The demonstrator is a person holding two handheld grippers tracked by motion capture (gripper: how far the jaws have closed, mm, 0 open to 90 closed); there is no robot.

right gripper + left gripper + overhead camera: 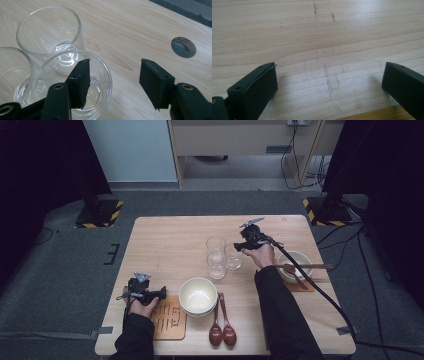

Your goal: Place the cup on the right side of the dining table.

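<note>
My left gripper (161, 293) rests low at the near left of the worktop (165, 240), its jaws spread wide with nothing but bare wood grain between them in the left gripper view; beside it lies a wooden coaster (169, 320), then a cream bowl (198, 295) and two brown spoons (222, 322). It stands well apart from the glasses. Moving right, three clear glasses cluster at the middle of the worktop, all upright with mouths up. My right gripper (113, 83) is the nearer one: its jaws stand about half open and straddle the rim of the nearest glass (75, 85), one jaw inside the mouth, the other outside its wall on the open side. I see no pad pressing on the glass yet. The other two glasses (50, 32) lie just beyond and touch or nearly touch it, so I judge the grip must close without knocking them. Further right sits a white bowl (295, 265) with chopsticks across it. The worktop is pale wood with a cable hole (183, 47); grey carpet and dark curtains surround it.
</note>
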